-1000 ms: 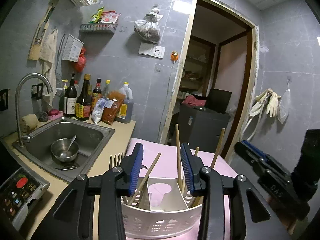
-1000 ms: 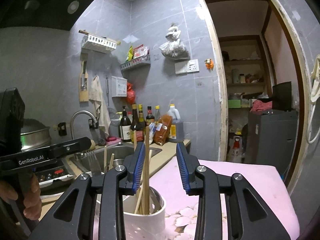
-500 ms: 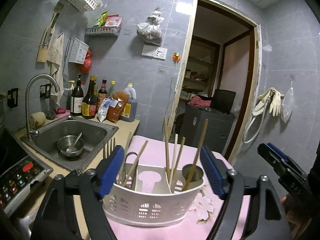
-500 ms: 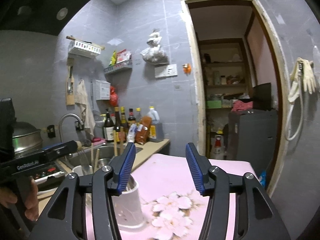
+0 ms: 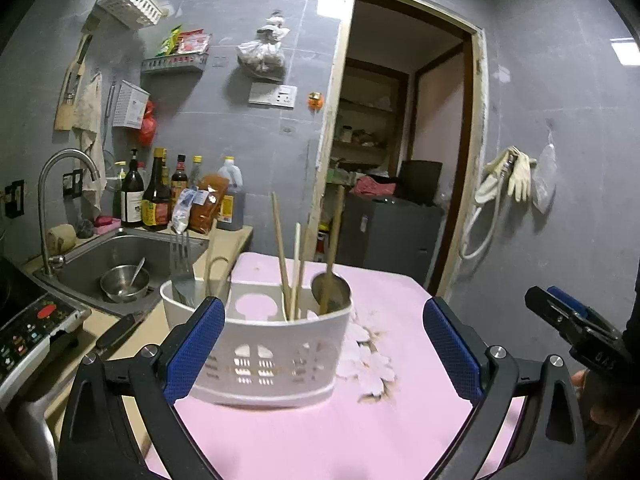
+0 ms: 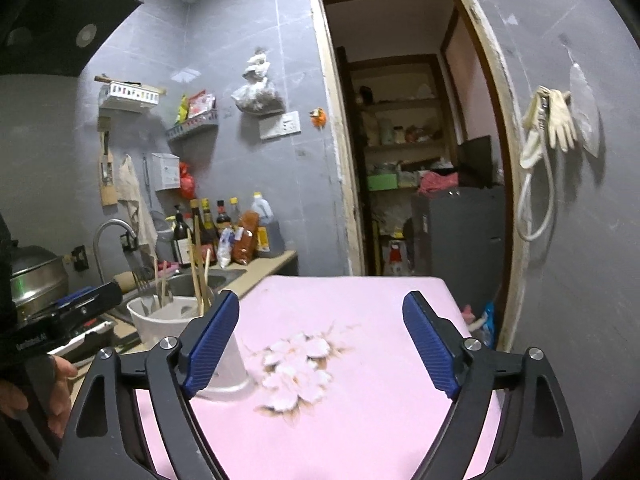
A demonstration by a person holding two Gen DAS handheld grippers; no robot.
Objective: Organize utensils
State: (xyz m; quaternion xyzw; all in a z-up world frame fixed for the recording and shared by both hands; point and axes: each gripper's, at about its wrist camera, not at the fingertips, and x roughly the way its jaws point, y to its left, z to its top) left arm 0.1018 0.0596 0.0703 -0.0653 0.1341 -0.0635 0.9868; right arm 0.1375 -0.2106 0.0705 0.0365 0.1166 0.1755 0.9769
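Observation:
A white slotted utensil holder (image 5: 276, 354) stands on the pink flowered table top (image 5: 360, 432). It holds a fork (image 5: 182, 264), wooden chopsticks (image 5: 288, 260) and a metal spoon (image 5: 330, 294). My left gripper (image 5: 324, 352) is wide open and empty, its jaws either side of the holder and drawn back from it. My right gripper (image 6: 320, 344) is wide open and empty above the table, to the right of the holder (image 6: 172, 324). The right gripper also shows in the left wrist view (image 5: 576, 328).
A sink (image 5: 116, 260) with a steel bowl (image 5: 124, 284) and a tap (image 5: 60, 200) lies to the left. Sauce bottles (image 5: 160, 196) line the counter. An induction cooker (image 5: 28, 328) sits at the near left. A doorway (image 6: 420, 160) opens behind the table.
Both grippers opened wide and pulled back from the holder. The chopstick that was between the right jaws now stands in the holder.

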